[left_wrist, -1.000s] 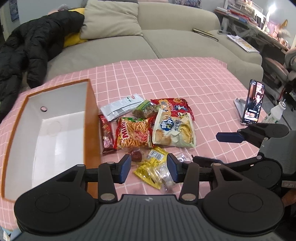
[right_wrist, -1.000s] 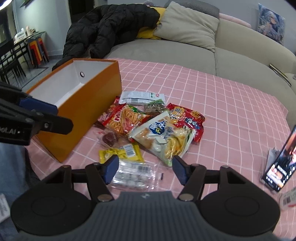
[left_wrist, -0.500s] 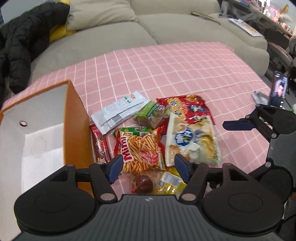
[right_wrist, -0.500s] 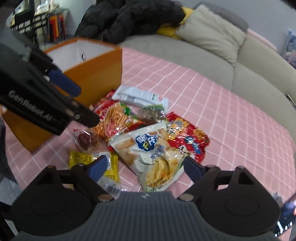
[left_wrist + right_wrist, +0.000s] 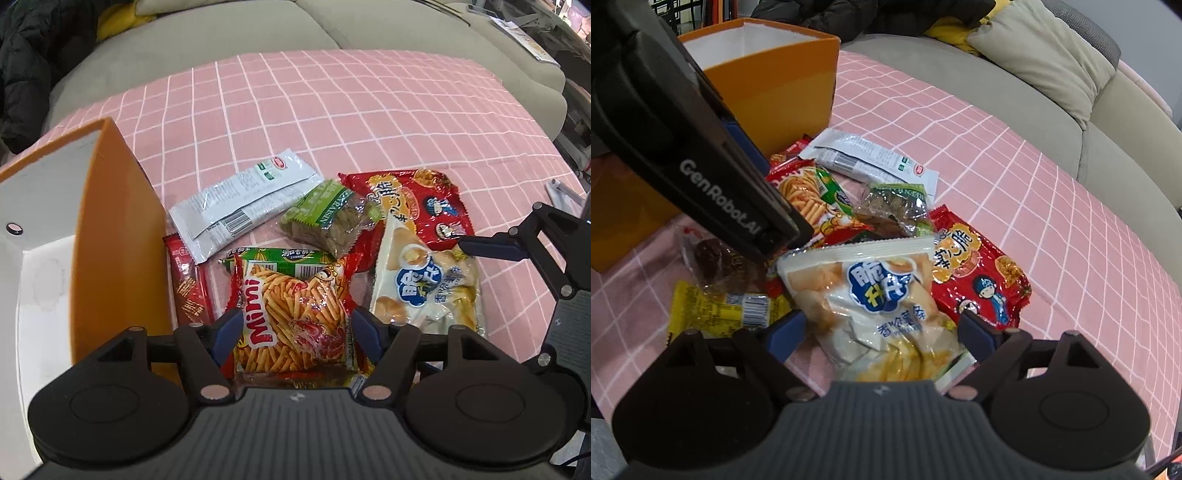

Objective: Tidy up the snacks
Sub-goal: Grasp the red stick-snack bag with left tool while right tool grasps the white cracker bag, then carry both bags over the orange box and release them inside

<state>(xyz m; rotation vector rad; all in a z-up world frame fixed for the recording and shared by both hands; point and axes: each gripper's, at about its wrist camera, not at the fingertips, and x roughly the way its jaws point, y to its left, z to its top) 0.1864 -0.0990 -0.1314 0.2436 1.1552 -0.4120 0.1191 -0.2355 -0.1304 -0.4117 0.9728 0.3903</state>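
Both grippers pointing down at the snack pile on the pink checked tablecloth (image 5: 369, 110) rn. My left gripper (image 5: 297, 332) has its jaws opening, the last two readings differing enough to say so; blue pads spread either side of the red-and-orange Mimi shrimp-stick bag (image 5: 295, 314). The bag sits right btwn the fingers but the pads aren't pressing it afaict.

Right gripper (image 5: 879, 336) is spread wide too, w/ the white-and-yellow crinkly chip bag with the blue logo (image 5: 882, 306) lying btwn its fingertips, lower end running under the gripper body. No pinch there either.

The tall orange cardboard box with a white inside (image 5: 110, 240) stands just left of the pile, a slim dark-red biscuit pack (image 5: 190, 291) touching its wall. Behind the Mimi bag: a flat silver-white foil pouch (image 5: 240, 199), a clear green-labelled raisin pack (image 5: 328, 218), and a glossy red noodle-snack bag (image 5: 417, 203) partly under the chip bag. Near the right gripper's left finger: a yellow wrapped packet (image 5: 713, 310) and a clear wrapper with a dark round sweet (image 5: 709, 258).
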